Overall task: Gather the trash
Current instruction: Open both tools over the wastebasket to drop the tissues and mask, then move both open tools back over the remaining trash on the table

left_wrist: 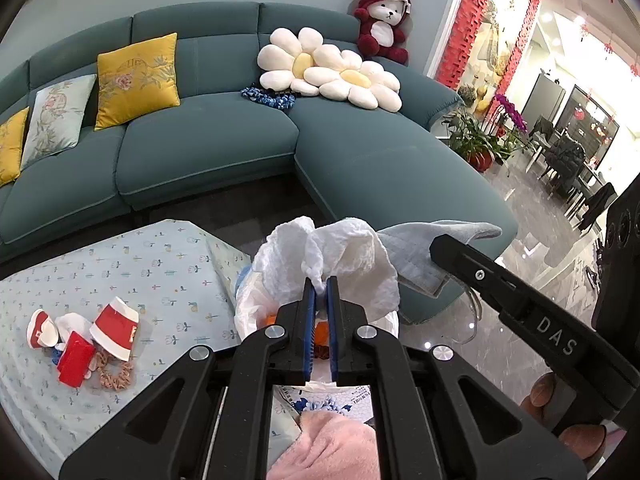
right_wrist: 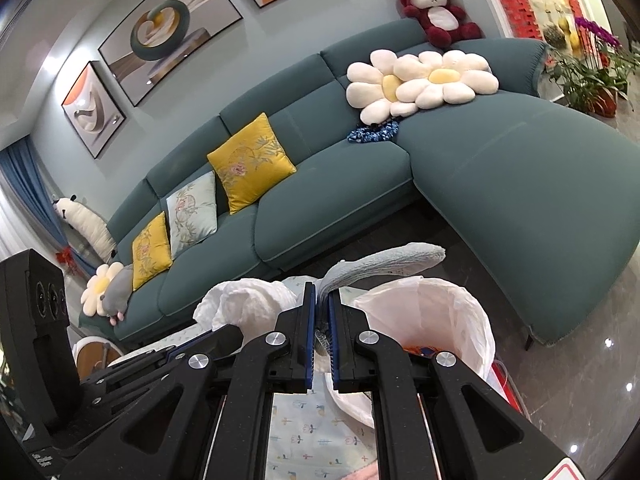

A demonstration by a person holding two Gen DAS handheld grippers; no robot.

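Note:
My left gripper (left_wrist: 321, 285) is shut on a crumpled white paper towel (left_wrist: 340, 256) and holds it above a bin lined with a white bag (left_wrist: 250, 312). My right gripper (right_wrist: 322, 292) is shut on a grey-blue cloth (right_wrist: 384, 262), also seen in the left wrist view (left_wrist: 424, 248), beside the bag's open mouth (right_wrist: 432, 312). Orange scraps lie inside the bag. On the patterned tablecloth (left_wrist: 120, 272) lie a crushed red-and-white paper cup (left_wrist: 116, 328), a red packet (left_wrist: 74, 358), another cup piece (left_wrist: 40, 328) and a pink scrunchie (left_wrist: 116, 374).
A teal sectional sofa (left_wrist: 224, 148) with yellow cushions, flower pillows (left_wrist: 332, 68) and a red plush bear (left_wrist: 382, 24) stands behind. A pink towel (left_wrist: 332, 444) lies under my left gripper. Potted plants (left_wrist: 484, 136) and dining chairs are at the right on glossy floor.

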